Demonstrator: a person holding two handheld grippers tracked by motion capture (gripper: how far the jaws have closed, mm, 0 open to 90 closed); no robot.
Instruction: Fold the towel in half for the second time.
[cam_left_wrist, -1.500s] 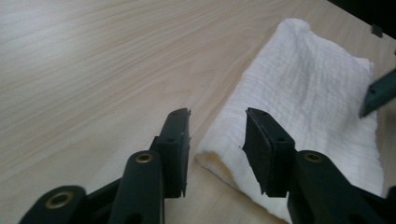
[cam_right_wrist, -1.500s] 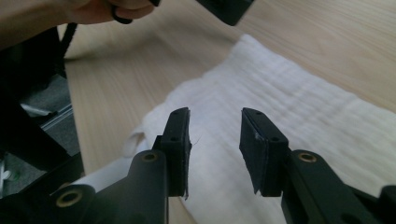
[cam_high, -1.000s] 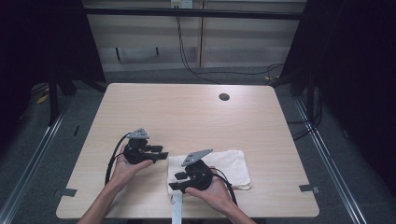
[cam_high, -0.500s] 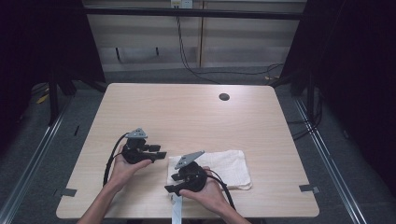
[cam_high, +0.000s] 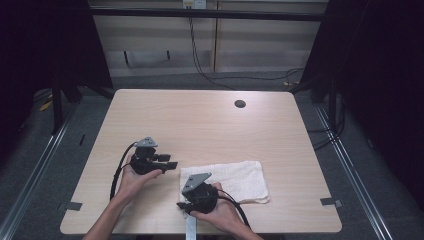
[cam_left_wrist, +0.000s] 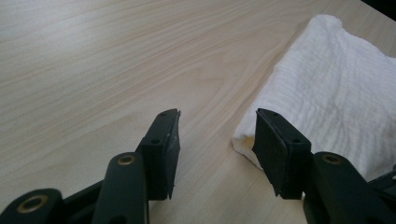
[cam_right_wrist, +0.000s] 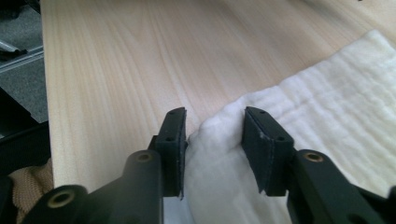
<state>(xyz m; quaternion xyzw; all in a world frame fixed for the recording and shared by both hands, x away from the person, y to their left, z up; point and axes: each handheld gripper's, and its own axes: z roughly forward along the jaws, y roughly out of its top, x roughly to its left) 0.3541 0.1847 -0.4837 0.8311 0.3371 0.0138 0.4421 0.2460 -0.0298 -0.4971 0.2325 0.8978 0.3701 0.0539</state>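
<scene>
The wooden table (cam_high: 200, 125) takes up most of the floor space here, pale and bare across its far half but for a small dark round hole (cam_high: 240, 104) near the far right corner. A white towel (cam_high: 235, 180) lies folded flat near the near edge, a little right of the middle, with one short end toward the centre of the table. From above, both of the person's forearms come in over the near edge. The left gripper (cam_high: 170, 162) is held just off the towel's left end, pointing at it, and the right gripper (cam_high: 184, 205) sits low over the towel's near left corner. What the high view cannot settle, the gripper views do. In the left gripper view the left gripper (cam_left_wrist: 215, 133) stands wide, its jaws having just been opening, with only bare wood between them; the towel's (cam_left_wrist: 336, 93) corner lies just beside one jaw, and I cannot tell whether that jaw touches it. In the right gripper view the right gripper (cam_right_wrist: 214, 126) has a raised fold of the towel (cam_right_wrist: 299, 121) between its jaws, which have just been closing, yet a gap still shows on either side of the fold, so they do not pinch it.
</scene>
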